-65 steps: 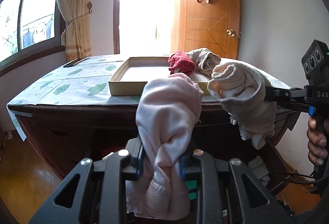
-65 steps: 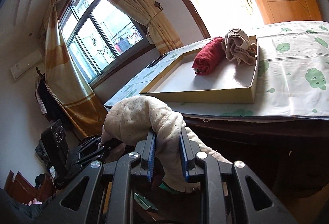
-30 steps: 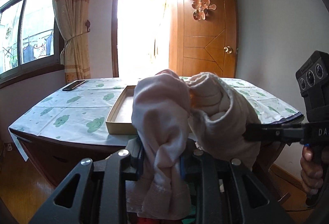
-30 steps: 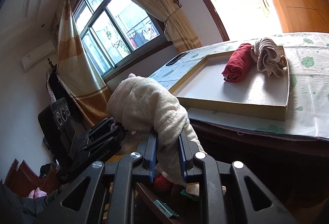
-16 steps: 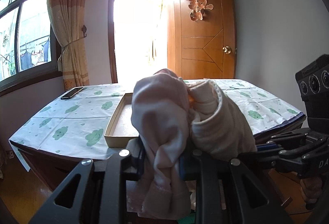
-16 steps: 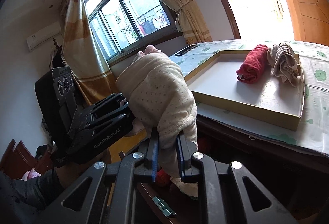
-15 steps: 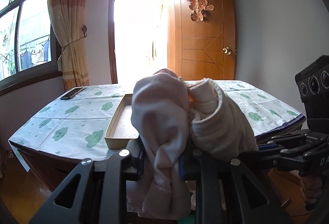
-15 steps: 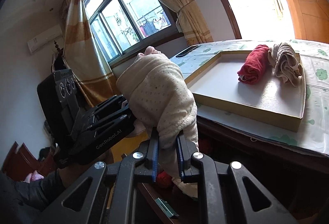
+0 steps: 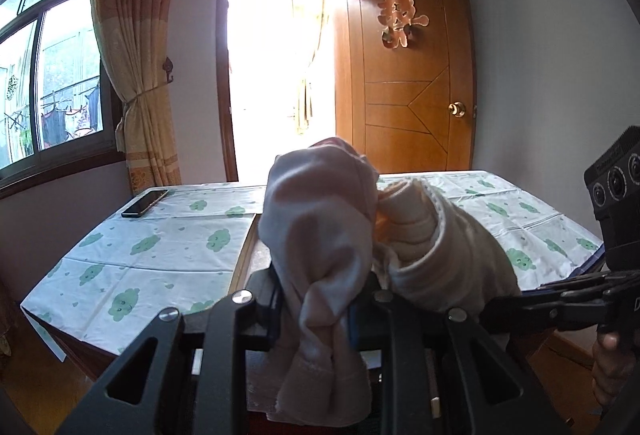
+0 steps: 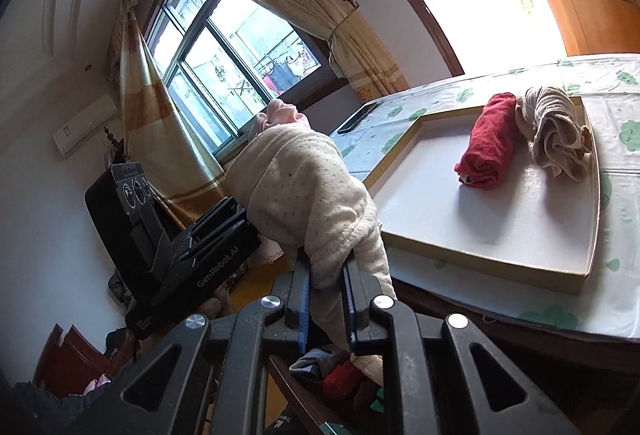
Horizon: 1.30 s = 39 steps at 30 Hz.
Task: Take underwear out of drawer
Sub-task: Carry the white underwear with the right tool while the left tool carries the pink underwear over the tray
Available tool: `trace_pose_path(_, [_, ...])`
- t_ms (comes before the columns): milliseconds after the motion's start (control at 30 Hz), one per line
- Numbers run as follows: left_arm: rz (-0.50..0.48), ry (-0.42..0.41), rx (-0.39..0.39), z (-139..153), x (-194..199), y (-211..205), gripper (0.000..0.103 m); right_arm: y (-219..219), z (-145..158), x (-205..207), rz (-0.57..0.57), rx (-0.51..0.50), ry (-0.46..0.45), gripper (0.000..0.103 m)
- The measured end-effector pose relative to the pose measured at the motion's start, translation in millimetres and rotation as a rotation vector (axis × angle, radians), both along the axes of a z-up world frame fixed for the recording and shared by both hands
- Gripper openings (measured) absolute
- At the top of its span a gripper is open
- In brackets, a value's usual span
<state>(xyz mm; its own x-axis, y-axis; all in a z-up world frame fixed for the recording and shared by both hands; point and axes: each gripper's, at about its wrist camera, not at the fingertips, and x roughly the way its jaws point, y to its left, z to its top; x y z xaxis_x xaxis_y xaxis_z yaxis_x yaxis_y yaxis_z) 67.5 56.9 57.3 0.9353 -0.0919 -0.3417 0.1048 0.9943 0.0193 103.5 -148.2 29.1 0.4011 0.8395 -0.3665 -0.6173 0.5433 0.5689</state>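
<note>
My left gripper (image 9: pixel 318 311) is shut on pale pink underwear (image 9: pixel 320 235), held up before the table. My right gripper (image 10: pixel 325 299) is shut on cream dotted underwear (image 10: pixel 308 195), which also shows in the left wrist view (image 9: pixel 444 255), touching the pink one. The left gripper (image 10: pixel 188 247) shows at the left of the right wrist view. A shallow box lid (image 10: pixel 500 203) on the table holds rolled red underwear (image 10: pixel 488 151) and a beige one (image 10: pixel 556 131). The open drawer (image 10: pixel 340 375) below holds more clothes.
The table (image 9: pixel 160 243) has a white cloth with green prints. A black phone (image 9: pixel 145 203) lies at its far left. A wooden door (image 9: pixel 412 75) stands open behind. Curtained window (image 9: pixel 52 83) at left.
Both grippers have risen with their underwear, from below the table edge to above it. The two pieces have come together and now touch.
</note>
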Motion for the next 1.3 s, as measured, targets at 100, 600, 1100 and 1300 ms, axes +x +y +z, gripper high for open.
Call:
trace_pose_path(100, [0.012,0.007,0.004,2.7,13.0,3.0,0.022,-3.4,5.5,11.9,-0.026,0.009,0.003,0.015])
trace_pose_path(600, [0.053,0.058,-0.001,-2.3,49.4,21.0,0.022,-8.6,13.5,49.5,-0.091,0.019,0.050,0.014])
trace_pose_path(1100, [0.060,0.131,-0.025,-11.8,94.7,30.3,0.022,9.1,36.1,104.6,-0.151,0.032,0.091,0.014])
trace_pose_path(1300, [0.058,0.154,-0.048,-10.4,115.3,34.8,0.022,23.1,34.7,130.2,-0.162,0.044,0.126,0.014])
